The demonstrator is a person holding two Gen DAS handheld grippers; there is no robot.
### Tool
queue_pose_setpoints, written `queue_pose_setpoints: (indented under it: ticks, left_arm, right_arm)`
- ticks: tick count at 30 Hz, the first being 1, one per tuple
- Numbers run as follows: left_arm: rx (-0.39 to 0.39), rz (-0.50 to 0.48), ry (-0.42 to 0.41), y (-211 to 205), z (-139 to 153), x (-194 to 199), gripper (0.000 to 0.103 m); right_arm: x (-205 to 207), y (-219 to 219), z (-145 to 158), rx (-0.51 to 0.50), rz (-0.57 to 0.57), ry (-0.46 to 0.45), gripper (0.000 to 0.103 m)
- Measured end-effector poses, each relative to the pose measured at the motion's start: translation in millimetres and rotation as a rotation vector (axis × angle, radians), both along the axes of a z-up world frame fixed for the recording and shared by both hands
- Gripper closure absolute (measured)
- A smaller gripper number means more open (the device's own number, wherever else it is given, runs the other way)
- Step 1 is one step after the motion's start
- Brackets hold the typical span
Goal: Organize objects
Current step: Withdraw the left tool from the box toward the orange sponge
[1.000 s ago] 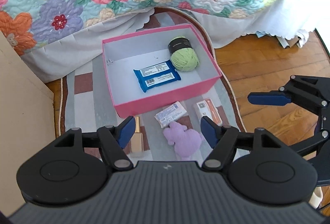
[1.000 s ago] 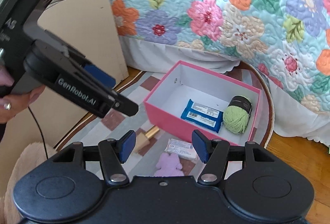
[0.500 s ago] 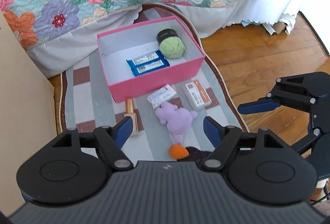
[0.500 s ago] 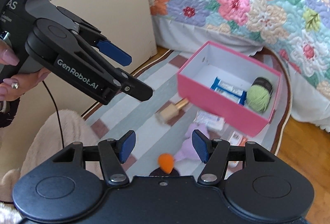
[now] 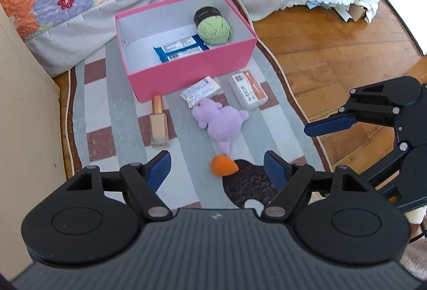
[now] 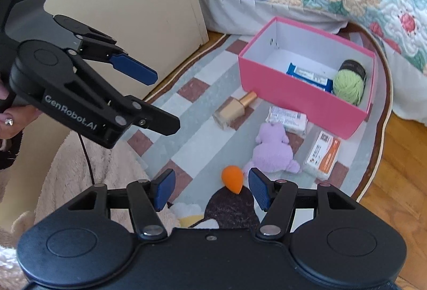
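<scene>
Both grippers pull back from the pink box point(image 5: 192, 81) over the last sec, so more of the striped rug point(image 5: 117, 113) comes into view: the orange makeup sponge point(image 5: 223, 166) & a dark plush toy point(image 5: 248, 188) now show at the near edge. Left gripper point(image 5: 216, 165) jaws have just been opening, now wide, nothing between them. Right gripper point(image 6: 210, 189) half open, empty too.

In the box already: green yarn ball point(image 5: 214, 29), blue packet point(image 5: 181, 50). Left outside, just in front: foundation bottle point(image 5: 158, 121), purple plush point(image 5: 222, 122), white wipes pack point(image 5: 200, 91), orange-white pack point(image 5: 248, 90). Prob lining up next pick; the sponge is nearest both.
</scene>
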State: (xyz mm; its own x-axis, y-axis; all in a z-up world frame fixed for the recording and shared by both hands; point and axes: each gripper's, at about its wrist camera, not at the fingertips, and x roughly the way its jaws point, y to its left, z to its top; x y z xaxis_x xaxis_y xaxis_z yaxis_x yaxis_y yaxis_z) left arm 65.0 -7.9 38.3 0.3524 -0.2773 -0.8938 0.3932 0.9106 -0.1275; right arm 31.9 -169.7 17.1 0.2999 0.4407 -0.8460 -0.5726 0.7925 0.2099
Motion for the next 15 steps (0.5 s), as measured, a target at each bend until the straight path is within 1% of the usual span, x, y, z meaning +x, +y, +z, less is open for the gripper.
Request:
queue_pose_setpoints:
  ticks: [6, 12, 15]
  left_arm:
    - [0.005, -0.015, 0.030, -4.5, -23.6, 8.9, 0.026]
    - [-0.014, -0.032, 0.119, -12.7, -63.9, 28.1, 0.026]
    - [-0.007, -0.035, 0.153, -19.6, -87.3, 36.7, 0.026]
  right_arm:
    - [5.4, 2.0, -23.2, -0.001, -0.014, 0.050, 0.037]
    - [14.7, 3.5, -60.7, 0.013, -0.050, 0.123, 0.037]
    - [19.0, 5.0, -82.6, 0.018, -0.070, 0.166, 0.037]
